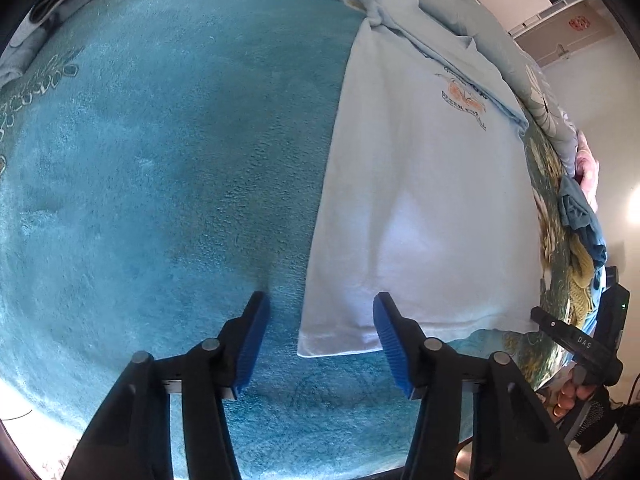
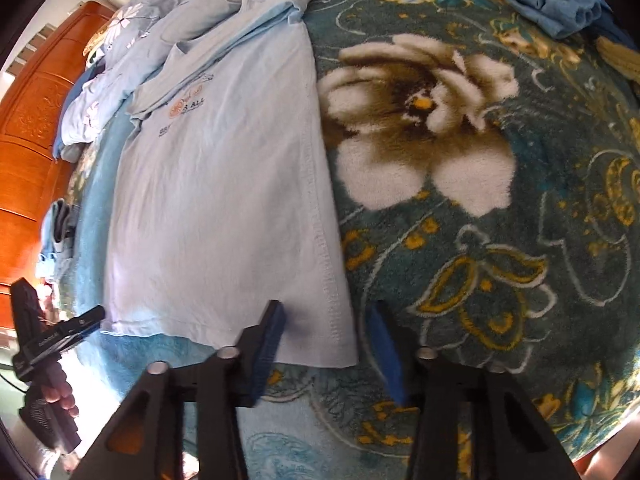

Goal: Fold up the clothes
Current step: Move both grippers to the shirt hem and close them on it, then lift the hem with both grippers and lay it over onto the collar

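A pale blue T-shirt with an orange chest print lies flat on the teal blanket, its hem toward me and its sleeves folded in. My left gripper stands open just over the hem's left corner, nothing between its blue pads. In the right wrist view the same T-shirt runs up the left half of the frame. My right gripper is open, straddling the hem's right corner without gripping it. The other gripper shows at the left edge, held by a hand.
A flowered teal blanket covers the bed. A crumpled blue garment lies at the far right. A light blue duvet is bunched behind the shirt's collar. An orange wooden wardrobe stands at the left. Folded clothes sit by the bed's left edge.
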### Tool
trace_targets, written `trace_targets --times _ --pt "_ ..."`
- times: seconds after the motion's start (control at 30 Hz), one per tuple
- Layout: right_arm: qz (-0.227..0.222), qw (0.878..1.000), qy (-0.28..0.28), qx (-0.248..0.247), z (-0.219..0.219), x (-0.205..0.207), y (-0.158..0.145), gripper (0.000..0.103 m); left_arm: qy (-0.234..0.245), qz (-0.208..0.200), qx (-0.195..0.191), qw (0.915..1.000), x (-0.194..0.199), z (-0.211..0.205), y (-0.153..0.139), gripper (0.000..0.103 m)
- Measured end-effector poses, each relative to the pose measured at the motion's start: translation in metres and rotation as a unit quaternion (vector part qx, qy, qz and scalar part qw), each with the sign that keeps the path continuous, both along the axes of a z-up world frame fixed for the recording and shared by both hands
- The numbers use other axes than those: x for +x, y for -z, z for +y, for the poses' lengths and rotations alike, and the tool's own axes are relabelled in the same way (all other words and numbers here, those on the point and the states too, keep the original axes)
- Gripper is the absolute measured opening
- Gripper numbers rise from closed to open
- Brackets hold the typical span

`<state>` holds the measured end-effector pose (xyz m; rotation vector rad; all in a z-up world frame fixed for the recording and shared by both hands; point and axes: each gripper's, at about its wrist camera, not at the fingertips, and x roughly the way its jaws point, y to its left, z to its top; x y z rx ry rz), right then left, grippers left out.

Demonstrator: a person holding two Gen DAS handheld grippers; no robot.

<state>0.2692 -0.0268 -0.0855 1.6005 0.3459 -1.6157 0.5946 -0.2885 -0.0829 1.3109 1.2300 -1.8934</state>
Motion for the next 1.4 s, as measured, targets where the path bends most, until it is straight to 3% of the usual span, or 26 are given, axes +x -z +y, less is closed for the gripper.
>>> trace_targets --times 0.17,0.2,0.27,0.37,0.63,0.77,1.0,1.4 --pt "-0.016 1.0 -0.01 0.006 -0.005 0.001 0.007 0.015 0.001 0.013 0.03 0.9994 0.0 -0.004 0.003 0.052" --pt "-0.026 1.0 -0.006 0.005 -0.004 0.0 0.008 0.009 0.002 0.016 0.04 0.999 -0.001 -0.005 0.005 0.046" --pt "-0.038 0.999 -0.005 0.003 -0.004 0.0 0.008 0.007 0.004 0.021 0.065 0.9977 -0.002 -0.004 0.009 0.019" --pt "-0.047 0.999 -0.003 0.002 -0.002 -0.003 0.005 0.006 0.006 0.022 0.091 0.9955 -0.006 -0.002 0.013 0.006" --pt "-0.063 0.998 -0.017 -0.006 -0.004 -0.011 -0.009 0.006 -0.032 0.079 0.096 0.9917 0.002 -0.017 -0.019 0.003" --pt "-0.075 0.996 -0.008 -0.037 -0.01 -0.024 -0.026 0.006 -0.038 0.121 0.091 0.9878 -0.003 -0.038 -0.045 0.003" --pt "-0.053 0.992 -0.001 -0.11 -0.054 -0.059 -0.065 0.006 -0.025 0.171 0.046 0.9838 -0.055 -0.094 -0.072 0.003" --pt "0.003 0.984 -0.005 -0.179 -0.169 -0.143 -0.103 0.006 -0.002 0.204 -0.021 0.9787 -0.148 -0.216 -0.097 0.003"
